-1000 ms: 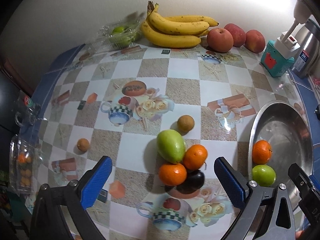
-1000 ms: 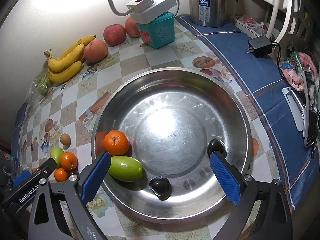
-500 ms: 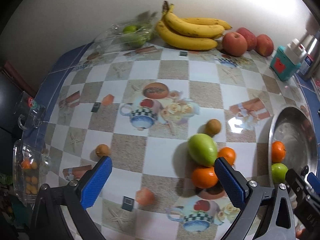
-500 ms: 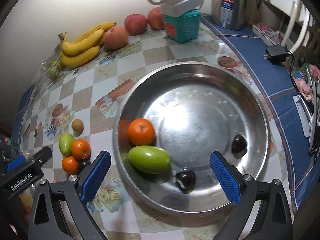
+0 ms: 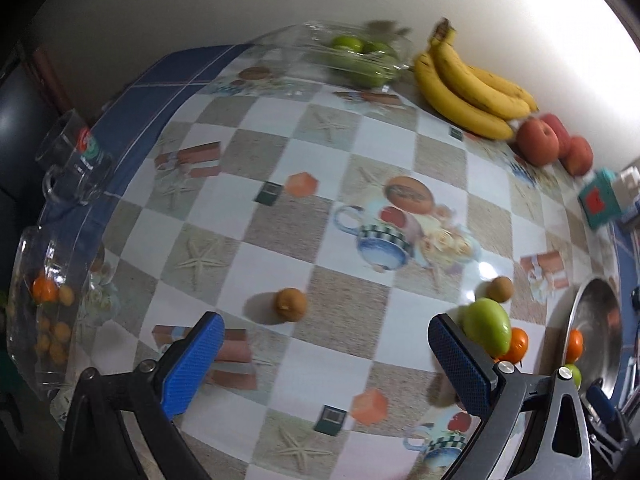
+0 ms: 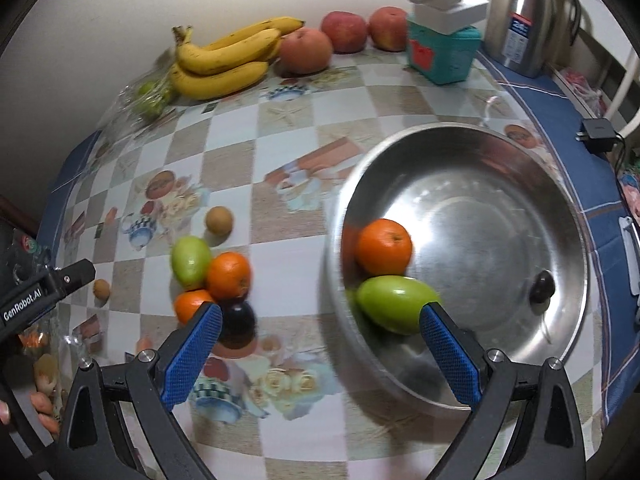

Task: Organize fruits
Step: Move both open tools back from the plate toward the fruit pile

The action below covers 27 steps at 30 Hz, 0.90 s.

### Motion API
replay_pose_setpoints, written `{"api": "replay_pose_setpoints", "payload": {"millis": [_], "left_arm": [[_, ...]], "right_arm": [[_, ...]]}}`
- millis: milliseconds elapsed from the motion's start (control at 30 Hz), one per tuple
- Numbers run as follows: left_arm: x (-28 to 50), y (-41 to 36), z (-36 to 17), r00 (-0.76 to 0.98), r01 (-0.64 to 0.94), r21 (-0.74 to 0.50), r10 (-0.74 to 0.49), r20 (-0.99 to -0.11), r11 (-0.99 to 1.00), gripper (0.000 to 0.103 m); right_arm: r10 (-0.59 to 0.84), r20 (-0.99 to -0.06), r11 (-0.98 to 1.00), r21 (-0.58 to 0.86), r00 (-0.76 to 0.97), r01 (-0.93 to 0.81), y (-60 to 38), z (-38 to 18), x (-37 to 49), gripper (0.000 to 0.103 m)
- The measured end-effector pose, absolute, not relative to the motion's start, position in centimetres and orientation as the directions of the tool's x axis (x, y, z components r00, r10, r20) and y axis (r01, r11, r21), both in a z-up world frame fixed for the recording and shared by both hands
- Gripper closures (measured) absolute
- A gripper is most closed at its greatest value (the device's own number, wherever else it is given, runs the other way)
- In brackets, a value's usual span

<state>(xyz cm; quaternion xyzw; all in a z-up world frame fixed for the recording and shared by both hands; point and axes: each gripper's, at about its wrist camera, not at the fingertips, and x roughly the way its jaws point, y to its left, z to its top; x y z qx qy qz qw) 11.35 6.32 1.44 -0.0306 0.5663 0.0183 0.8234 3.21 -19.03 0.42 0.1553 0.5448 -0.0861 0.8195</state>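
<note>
A steel bowl (image 6: pixel 560 184) holds an orange (image 6: pixel 384 246), a green mango (image 6: pixel 394 308) and a dark plum (image 6: pixel 542 282). On the checked tablecloth lies a cluster: a green mango (image 6: pixel 191 260), two oranges (image 6: pixel 229 275) and a dark plum (image 6: pixel 237 322). Two small brown fruits lie loose, one (image 5: pixel 290 304) just ahead of my open left gripper (image 5: pixel 328 360), the other (image 5: pixel 500 289) by the cluster's mango (image 5: pixel 487 330). My right gripper (image 6: pixel 318 354) is open and empty, between the cluster and the bowl.
Bananas (image 6: pixel 228 60) and three apples (image 6: pixel 306 50) line the back wall, beside a teal box (image 6: pixel 442 54) and a steel kettle (image 6: pixel 520 24). A clear box of green fruit (image 5: pixel 356 60) sits at the back left. A clear container of small oranges (image 5: pixel 44 312) stands at the left edge.
My left gripper has swung left, off the fruit cluster and toward the loose brown fruit. My right gripper has shifted left, from over the bowl toward the cluster. Both stayed open.
</note>
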Motion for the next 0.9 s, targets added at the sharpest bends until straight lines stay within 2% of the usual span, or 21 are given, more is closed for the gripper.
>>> {"api": "replay_pose_setpoints", "payload": {"millis": [333, 700, 900], "left_arm": [[12.0, 11.0, 1.0, 0.339, -0.169, -0.119, -0.056, -0.939, 0.978, 0.0], [12.5, 9.8, -0.6, 0.298, -0.132, -0.117, -0.073, -0.952, 0.984, 0.002], [13.1, 9.4, -2.3, 0.26, -0.129, -0.123, -0.086, -0.962, 0.984, 0.017]], "right_arm": [[0.111, -0.898, 0.945, 0.229, 0.427, 0.235, -15.8, 1.0, 4.5, 0.004], [0.14, -0.903, 0.957, 0.229, 0.407, 0.179, -14.0, 0.0, 5.3, 0.004], [0.153, -0.909, 0.956, 0.236, 0.388, 0.175, -13.8, -0.9, 5.5, 0.005]]}}
